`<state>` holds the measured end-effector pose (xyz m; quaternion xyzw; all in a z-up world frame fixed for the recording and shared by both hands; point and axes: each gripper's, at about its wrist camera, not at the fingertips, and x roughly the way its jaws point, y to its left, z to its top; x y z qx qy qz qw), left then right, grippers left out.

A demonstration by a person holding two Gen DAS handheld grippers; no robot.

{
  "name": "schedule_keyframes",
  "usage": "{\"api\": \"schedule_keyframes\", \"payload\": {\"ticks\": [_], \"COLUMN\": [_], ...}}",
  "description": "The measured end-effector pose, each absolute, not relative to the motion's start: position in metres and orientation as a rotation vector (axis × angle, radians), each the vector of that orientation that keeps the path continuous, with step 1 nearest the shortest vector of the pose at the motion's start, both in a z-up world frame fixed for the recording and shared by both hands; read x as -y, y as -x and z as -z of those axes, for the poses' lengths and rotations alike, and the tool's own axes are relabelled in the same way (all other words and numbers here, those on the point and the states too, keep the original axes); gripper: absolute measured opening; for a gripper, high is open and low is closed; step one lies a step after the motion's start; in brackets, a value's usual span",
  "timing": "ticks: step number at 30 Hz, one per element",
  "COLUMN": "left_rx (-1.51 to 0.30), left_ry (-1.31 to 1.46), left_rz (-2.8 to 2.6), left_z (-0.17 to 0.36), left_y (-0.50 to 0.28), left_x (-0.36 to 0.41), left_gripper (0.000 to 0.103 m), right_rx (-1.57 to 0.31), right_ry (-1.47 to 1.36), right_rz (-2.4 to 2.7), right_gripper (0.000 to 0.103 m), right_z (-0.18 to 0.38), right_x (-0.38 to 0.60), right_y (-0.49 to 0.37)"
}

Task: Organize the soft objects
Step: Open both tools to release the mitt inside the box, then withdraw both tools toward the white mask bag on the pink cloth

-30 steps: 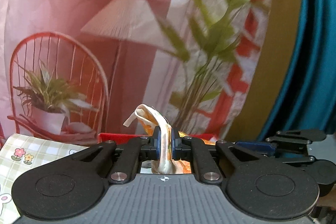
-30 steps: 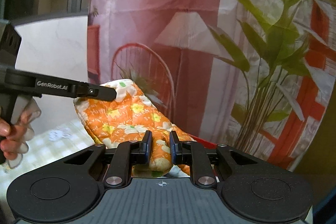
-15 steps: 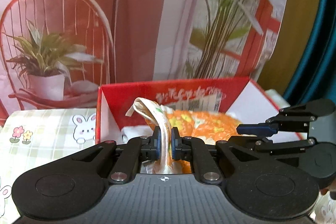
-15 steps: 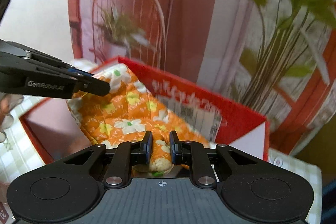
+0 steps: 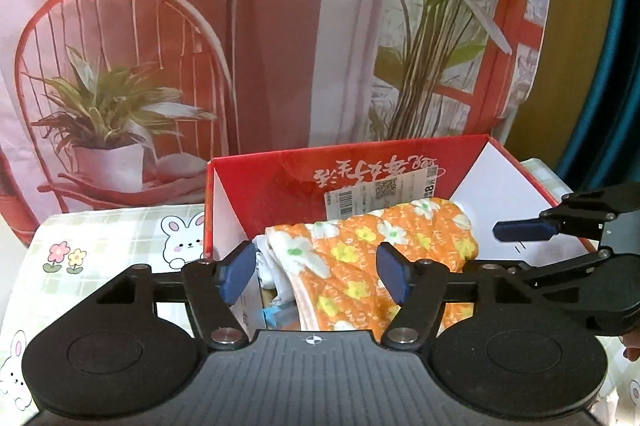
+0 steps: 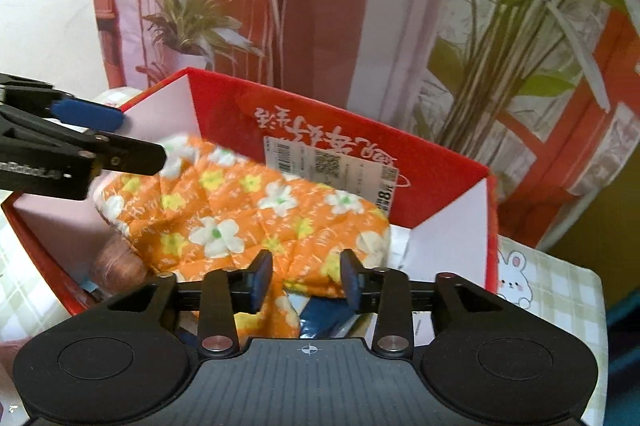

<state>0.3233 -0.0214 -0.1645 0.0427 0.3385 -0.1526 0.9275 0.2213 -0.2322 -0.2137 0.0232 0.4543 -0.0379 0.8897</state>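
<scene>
Release step. Left gripper (image 5: 314,276) has its jaws spread wide, just opened; blue pads (image 5: 236,276) clear of the cloth, nothing held. Right gripper (image 6: 306,280) is part open, also just opened; its pads stand either side of the mitt's near edge without pressing, so no grip there as far as can be seen.

Mitt (image 5: 384,258), orange with flowers, lies in the red box (image 5: 280,182), draped across other contents: white cloth at its left edge, something blue under the near side, a brown lump (image 6: 118,266) at the left in the right wrist view, not identifiable. The mitt's far end rests against the back wall by the barcode label (image 6: 332,166).

Box sits on the bunny tablecloth (image 5: 120,238), printed backdrop (image 5: 280,46) behind.

Judgement: mitt is placed. Next move is to back both grippers up and out without snagging the cloth, then go for the next soft item; none is visible outside the box.
</scene>
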Motion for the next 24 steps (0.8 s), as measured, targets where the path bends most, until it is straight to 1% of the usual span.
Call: {"api": "schedule_keyframes", "payload": {"ticks": [2,3,4,6,8,9,11,14,16,24], "left_rx": [-0.686,-0.677,-0.669,-0.658,-0.66,-0.661,-0.657,-0.645,-0.641,-0.613], "left_ry": [-0.093,-0.095,-0.095,-0.088,-0.081,-0.079,-0.076,-0.076,-0.077,-0.079], "left_rz": [0.309,0.308,0.309,0.313,0.318,0.319,0.316,0.312,0.31,0.286], "left_z": [0.16,0.158,0.156,0.152,0.148,0.146,0.143,0.14,0.138,0.129], "left_y": [-0.319,-0.316,-0.313,-0.307,-0.302,-0.299,-0.293,-0.281,-0.275,-0.248], "left_x": [0.021,0.02,0.02,0.019,0.018,0.018,0.017,0.016,0.017,0.012], "left_gripper": [0.079,0.087,0.094,0.099,0.1,0.1,0.102,0.103,0.103,0.103], "right_rx": [-0.936,-0.932,-0.928,-0.914,-0.897,-0.889,-0.865,-0.83,-0.814,-0.754], "right_ry": [-0.054,-0.056,-0.058,-0.07,-0.091,-0.1,-0.123,-0.155,-0.162,-0.196], "right_rz": [0.089,0.093,0.097,0.102,0.107,0.113,0.119,0.128,0.136,0.168], "right_gripper": [0.049,0.052,0.057,0.064,0.075,0.077,0.089,0.1,0.102,0.103], "right_z": [0.211,0.21,0.208,0.204,0.199,0.197,0.191,0.182,0.177,0.159], "right_x": [0.234,0.234,0.235,0.236,0.237,0.237,0.238,0.239,0.239,0.235], "right_y": [-0.218,-0.216,-0.214,-0.209,-0.204,-0.201,-0.195,-0.184,-0.177,-0.15]}}
